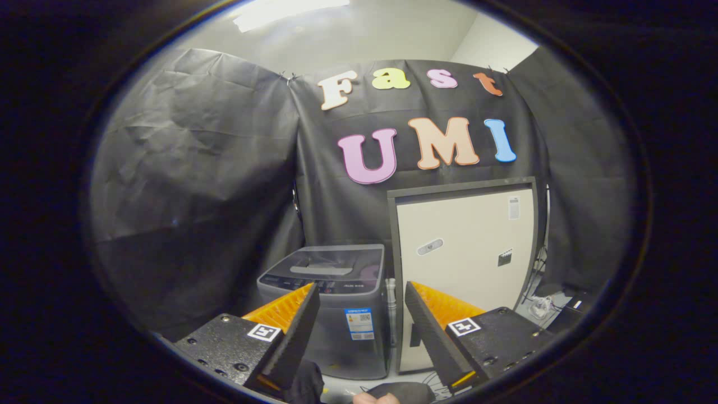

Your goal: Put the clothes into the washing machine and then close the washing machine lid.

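Your booth is closed in by black cloth [190,185] that hangs creased across the back and both sides, with a pale ceiling [359,33] and a strip of light above it. Against the back cloth, to the right, a tall cream cabinet [465,247] with a dark grey frame stands upright, carrying a few small stickers on its front. Just left of it, close beside it, sits the grey top-loading washing machine [331,314]; its tinted lid [331,266] lies flat and closed over the top, and a blue-and-white label is stuck to the machine's front. A thin pale pipe [391,308] runs upright in the gap between machine and cabinet. On the floor at the cabinet's far right you have a small tangle of cables and a white plug [541,306]. Your gripper [362,306] is held well back from the machine with its two black fingers [297,331] spread wide apart, orange ribbed faces turned outward, and nothing between them; the machine's front shows through the gap. Low down near the finger bases, a dark piece of clothing [308,384] bunches up beside part of a hand [376,398]; you cannot tell from here whether anything grips it.
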Tool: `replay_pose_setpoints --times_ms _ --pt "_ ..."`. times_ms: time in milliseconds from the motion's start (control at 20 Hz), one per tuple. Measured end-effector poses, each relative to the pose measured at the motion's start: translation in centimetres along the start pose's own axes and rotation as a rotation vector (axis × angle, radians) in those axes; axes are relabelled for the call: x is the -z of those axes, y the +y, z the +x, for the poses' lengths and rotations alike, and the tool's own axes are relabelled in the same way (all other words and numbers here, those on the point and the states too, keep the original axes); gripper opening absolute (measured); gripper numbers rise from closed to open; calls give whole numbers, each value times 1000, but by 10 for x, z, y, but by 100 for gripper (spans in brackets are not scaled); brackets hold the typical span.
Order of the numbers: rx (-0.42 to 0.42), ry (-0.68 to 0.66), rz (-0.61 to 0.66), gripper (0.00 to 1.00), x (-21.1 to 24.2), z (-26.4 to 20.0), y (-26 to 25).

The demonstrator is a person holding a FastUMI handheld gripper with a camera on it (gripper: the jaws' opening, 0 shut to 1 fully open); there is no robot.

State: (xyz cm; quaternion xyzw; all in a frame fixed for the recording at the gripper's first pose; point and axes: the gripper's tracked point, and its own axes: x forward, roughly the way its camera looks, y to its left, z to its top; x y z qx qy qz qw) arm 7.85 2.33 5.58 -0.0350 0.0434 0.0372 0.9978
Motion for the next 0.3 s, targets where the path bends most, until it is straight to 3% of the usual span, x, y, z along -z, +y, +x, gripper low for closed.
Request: replay_pose_setpoints --times_ms 300 --pt "-3 -14 11 93 -5 -2 -2"
